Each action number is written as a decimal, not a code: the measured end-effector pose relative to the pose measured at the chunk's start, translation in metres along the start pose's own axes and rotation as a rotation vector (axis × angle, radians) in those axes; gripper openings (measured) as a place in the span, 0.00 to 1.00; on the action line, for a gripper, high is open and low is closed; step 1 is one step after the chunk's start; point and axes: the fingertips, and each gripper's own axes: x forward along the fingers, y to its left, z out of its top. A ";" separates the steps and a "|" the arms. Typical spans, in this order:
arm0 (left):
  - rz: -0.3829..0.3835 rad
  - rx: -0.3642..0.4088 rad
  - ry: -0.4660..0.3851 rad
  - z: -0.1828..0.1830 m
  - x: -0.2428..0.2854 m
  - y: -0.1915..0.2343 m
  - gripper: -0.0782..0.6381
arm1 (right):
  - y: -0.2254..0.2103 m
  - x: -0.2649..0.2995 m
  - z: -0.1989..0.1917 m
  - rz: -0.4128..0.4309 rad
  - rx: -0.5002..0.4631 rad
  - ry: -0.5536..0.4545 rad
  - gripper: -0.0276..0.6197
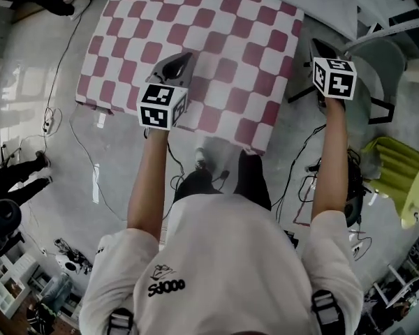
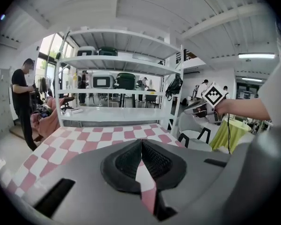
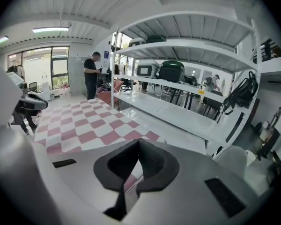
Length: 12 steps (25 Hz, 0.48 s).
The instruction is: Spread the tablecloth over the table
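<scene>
A person seen from above holds a gripper in each hand over a pink-and-white checked tablecloth (image 1: 216, 40). The cloth lies spread flat, hiding the bench under it, with its near edge hanging down towards the person's legs.

The left gripper (image 1: 184, 58) hovers above the cloth, which stretches ahead of its fingers and out to both sides. In the left gripper view its fingers (image 2: 141, 142) are clenched tip to tip, and checks of the cloth (image 2: 84, 142) show through the slit below the tips.

The right gripper (image 1: 314, 45) is just off the cloth's right edge, so the cloth lies to the left of its fingers. Its fingers (image 3: 138, 142) are clenched together, grasping nothing.

A white shelving rack (image 2: 122, 88) stands beyond both sets of fingers, past the cloth's far edge. A white chair (image 1: 384, 68) is to the right of the right fingers.
</scene>
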 end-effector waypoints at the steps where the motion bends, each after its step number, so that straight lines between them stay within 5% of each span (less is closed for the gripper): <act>1: -0.012 0.011 -0.005 0.000 -0.012 0.001 0.15 | 0.013 -0.017 0.002 -0.009 0.003 -0.014 0.08; 12: -0.085 0.105 -0.119 0.048 -0.114 -0.016 0.15 | 0.118 -0.179 0.036 -0.057 0.050 -0.187 0.08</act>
